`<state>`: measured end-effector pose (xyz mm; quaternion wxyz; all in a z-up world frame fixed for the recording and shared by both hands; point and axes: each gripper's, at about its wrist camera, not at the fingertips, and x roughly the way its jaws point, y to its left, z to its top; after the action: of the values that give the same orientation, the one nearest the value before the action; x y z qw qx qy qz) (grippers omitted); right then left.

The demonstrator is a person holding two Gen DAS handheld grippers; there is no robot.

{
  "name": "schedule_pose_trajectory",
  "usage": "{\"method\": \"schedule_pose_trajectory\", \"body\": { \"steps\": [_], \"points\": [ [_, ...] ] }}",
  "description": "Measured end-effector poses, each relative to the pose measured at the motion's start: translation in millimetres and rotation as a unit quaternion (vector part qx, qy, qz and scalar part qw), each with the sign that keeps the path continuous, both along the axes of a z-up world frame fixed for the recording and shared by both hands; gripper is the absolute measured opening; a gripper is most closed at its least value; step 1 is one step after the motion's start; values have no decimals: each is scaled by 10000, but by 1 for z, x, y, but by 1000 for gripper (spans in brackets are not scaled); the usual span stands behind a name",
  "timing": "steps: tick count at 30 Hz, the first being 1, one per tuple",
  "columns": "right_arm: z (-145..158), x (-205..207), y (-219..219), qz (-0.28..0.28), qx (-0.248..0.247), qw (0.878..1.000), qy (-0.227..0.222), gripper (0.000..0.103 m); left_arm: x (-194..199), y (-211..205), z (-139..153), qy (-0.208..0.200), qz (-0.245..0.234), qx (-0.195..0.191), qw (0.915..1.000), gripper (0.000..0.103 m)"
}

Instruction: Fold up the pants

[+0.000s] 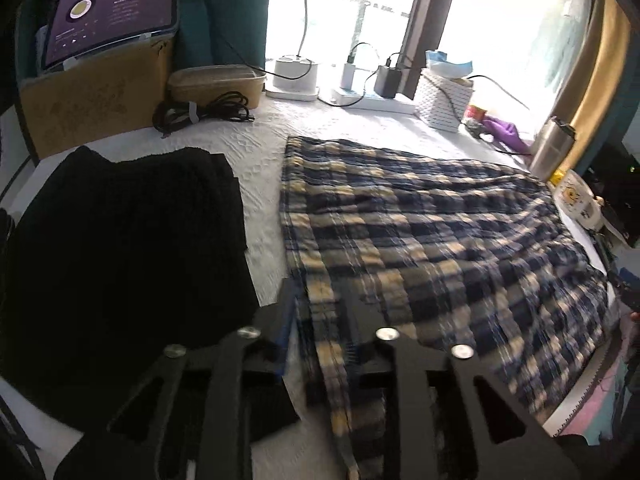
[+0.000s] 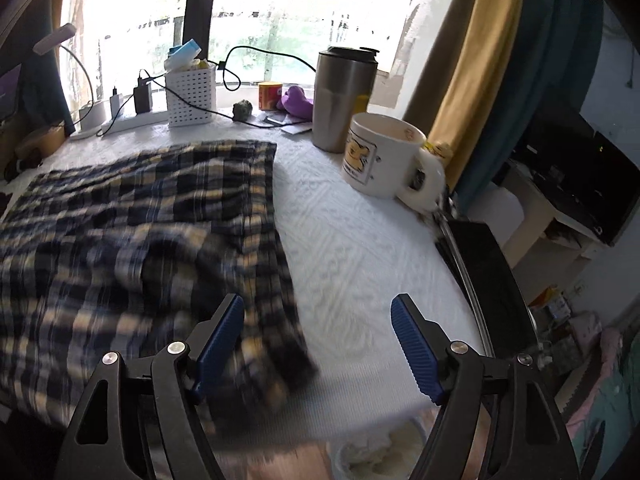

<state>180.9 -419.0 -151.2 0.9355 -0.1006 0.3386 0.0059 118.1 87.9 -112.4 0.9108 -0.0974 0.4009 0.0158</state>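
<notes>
The blue, yellow and white plaid pants lie spread on the white textured tablecloth, their near part blurred. My left gripper stands over their near left edge. Its jaws are a little apart, and a strip of plaid runs between them without being pinched. In the right wrist view the same pants fill the left half, bunched near their right edge. My right gripper is wide open just off that edge. Its left blue pad is over the fabric; its right pad is over bare cloth, with nothing gripped.
A folded black garment lies left of the pants. Behind it are a tablet, a cardboard box and coiled cables. A white mug, steel tumbler and white basket stand along the window side.
</notes>
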Motion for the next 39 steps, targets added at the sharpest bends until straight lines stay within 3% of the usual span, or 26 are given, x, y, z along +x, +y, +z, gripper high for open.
{"method": "schedule_pose_trajectory", "body": {
  "steps": [5, 16, 20, 28, 34, 39],
  "points": [
    [-14, -31, -5, -34, -130, 9999, 54, 82, -20, -2, 1, -67, 7, -123, 9999, 28],
    [-49, -54, 17, 375, -1027, 9938, 203, 83, -30, -13, -1, 35, -88, -143, 9999, 32],
    [-50, -57, 25, 478, -1173, 9919, 71, 83, -30, -17, -2, 85, -125, -153, 9998, 32],
    [-47, -62, 70, 1228, -1511, 9805, -269, 84, -31, -18, -2, 113, -181, -161, 9996, 32],
    [-34, -52, 88, 1558, -1514, 9752, -413, 84, -32, -24, -1, 99, -310, -165, 9993, 32],
    [-19, -28, 92, 1781, -1071, 9772, -442, 84, -32, -39, -2, 78, -607, -134, 9980, 33]
  ]
}}
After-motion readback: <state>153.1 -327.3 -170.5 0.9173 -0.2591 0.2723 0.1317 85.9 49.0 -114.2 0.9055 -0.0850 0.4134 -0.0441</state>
